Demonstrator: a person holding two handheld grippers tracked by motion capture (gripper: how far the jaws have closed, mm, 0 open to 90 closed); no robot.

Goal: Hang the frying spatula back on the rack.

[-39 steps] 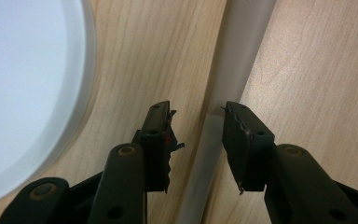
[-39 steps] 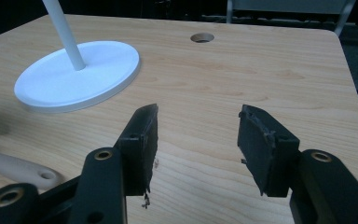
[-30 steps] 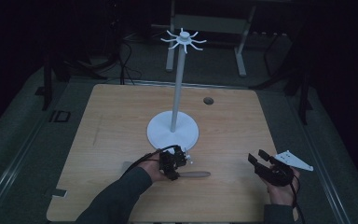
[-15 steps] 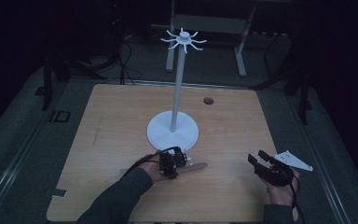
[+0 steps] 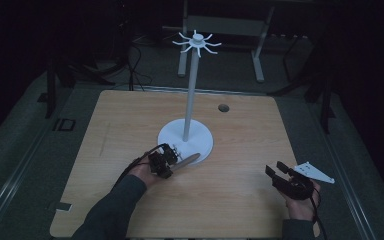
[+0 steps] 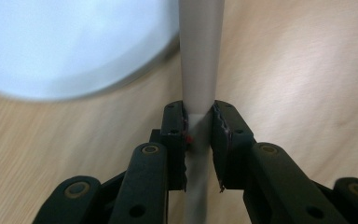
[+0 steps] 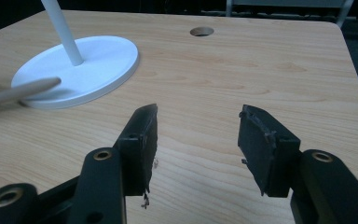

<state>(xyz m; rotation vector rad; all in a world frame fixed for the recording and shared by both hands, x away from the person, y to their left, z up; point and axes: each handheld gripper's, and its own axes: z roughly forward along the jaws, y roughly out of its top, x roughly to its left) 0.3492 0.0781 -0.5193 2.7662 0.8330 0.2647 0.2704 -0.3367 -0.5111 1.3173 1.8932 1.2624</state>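
Observation:
A white stand rises from a round base [image 5: 202,145] on the wooden table [image 5: 130,120]; its thin pole [image 5: 192,90] ends in a ring of hooks [image 5: 196,42]. My left gripper [image 5: 169,159] [image 6: 199,116] is shut on a grey stick [image 5: 186,160] [image 6: 200,56], which points up and right, its tip at the near edge of the base [image 6: 65,42]. At the table's near right, my right gripper [image 5: 279,172] [image 7: 198,126] stands open with nothing between its fingers. The right gripper view has the base [image 7: 102,60], the pole [image 7: 63,28] and the stick [image 7: 18,93] at its left.
A round hole [image 5: 223,107] [image 7: 202,31] sits in the table behind and right of the stand. Dark floor, cables and frame legs surround the table. Bare wood lies between the two grippers.
The left gripper has shut on the stick, which lay flat on the table, and has moved with it toward the stand's base. The right gripper has kept still.

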